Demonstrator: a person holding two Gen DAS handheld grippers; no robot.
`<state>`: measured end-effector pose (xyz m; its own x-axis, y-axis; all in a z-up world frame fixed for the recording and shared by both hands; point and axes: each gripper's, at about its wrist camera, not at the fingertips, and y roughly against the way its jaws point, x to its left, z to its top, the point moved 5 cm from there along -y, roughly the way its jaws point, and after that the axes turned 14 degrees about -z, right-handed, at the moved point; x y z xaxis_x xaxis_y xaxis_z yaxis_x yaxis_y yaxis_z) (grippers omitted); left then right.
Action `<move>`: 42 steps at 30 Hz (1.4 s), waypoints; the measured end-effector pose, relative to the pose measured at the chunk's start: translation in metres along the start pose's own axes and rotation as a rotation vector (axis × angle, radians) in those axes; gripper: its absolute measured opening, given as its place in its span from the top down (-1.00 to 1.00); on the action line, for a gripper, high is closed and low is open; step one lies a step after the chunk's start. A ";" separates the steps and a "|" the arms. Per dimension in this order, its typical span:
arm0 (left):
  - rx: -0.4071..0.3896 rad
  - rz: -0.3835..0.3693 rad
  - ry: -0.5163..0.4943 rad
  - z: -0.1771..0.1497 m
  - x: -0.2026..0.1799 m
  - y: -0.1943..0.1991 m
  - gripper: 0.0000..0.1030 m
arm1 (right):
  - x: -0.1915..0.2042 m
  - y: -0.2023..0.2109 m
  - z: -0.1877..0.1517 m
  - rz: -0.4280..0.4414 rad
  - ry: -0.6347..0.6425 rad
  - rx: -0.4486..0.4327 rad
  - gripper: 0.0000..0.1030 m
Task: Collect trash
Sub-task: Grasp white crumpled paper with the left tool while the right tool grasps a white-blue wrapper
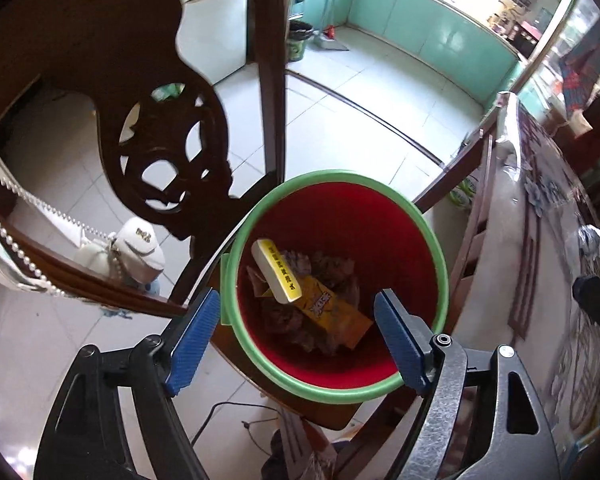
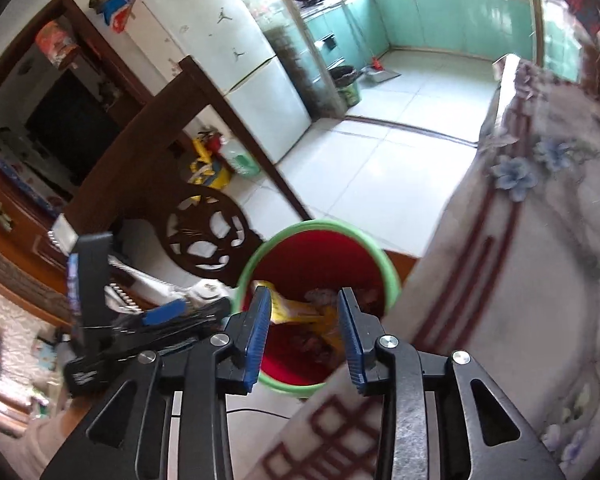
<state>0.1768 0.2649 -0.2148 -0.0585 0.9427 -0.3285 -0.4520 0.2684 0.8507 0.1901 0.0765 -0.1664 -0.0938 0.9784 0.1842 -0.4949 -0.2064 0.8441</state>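
Inside, red bin [image 1: 380, 220] with green rim.

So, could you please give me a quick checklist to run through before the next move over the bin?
1. Left gripper jaws open, nothing between them: ok.
2. Right gripper jaws apart, nothing gripped: ok.
3. White box and yellow packet inside the bin: ok.
4. Bin upright, beside the chair: ok.
5. Crumpled scrap on the table, not yet collected: not ok.
6. Floor under the table: cannot tell.
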 end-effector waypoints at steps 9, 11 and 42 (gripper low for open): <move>-0.016 -0.087 -0.206 0.003 -0.079 0.011 -0.55 | -0.160 0.061 -0.014 -0.332 -0.170 -0.084 -0.02; -0.011 -0.124 -0.254 0.003 -0.104 0.011 -0.55 | -0.213 0.080 -0.020 -0.396 -0.259 -0.088 -0.06; 0.046 -0.268 -0.439 -0.002 -0.416 -0.086 -0.60 | -0.488 0.024 -0.043 -0.451 -0.563 0.038 0.53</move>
<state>0.2385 -0.1510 -0.1520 0.4373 0.8314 -0.3428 -0.3600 0.5112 0.7805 0.1870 -0.4053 -0.2578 0.5772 0.8158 0.0369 -0.3492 0.2057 0.9142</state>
